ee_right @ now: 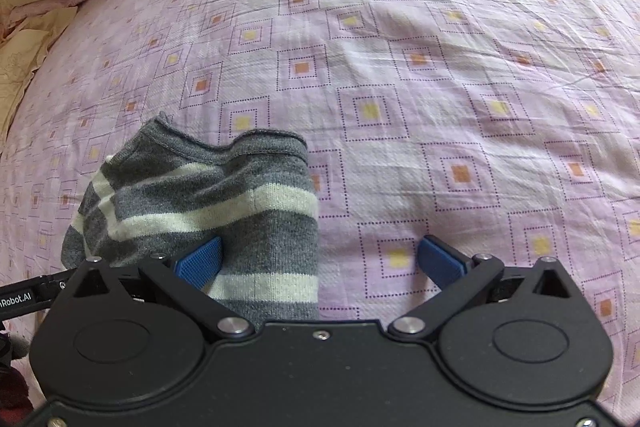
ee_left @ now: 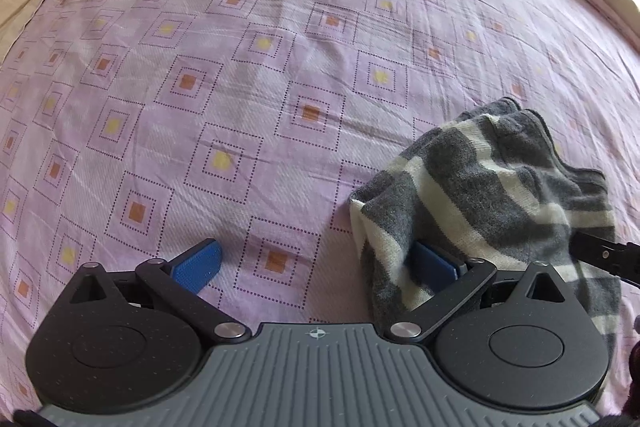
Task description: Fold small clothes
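The striped sock [ee_right: 208,203] lies bunched on the pink bedsheet [ee_right: 440,75] between both claws, and the left claw [ee_left: 316,267] and right claw [ee_right: 320,263] gape wide, seemingly ready to grab it.

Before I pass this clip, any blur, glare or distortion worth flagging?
Left wrist view: heavy fisheye bowing of the bedsheet, blown-out window glare top right, striped sock slightly soft near the pad. Right wrist view: same bowing, even light, sock sharp.

Lighting: soft daylight, brightest upper right of left view; overexposed glare there. Shadows faint. Focus sharp centrally; strong fisheye curvature, slight softness at edges.
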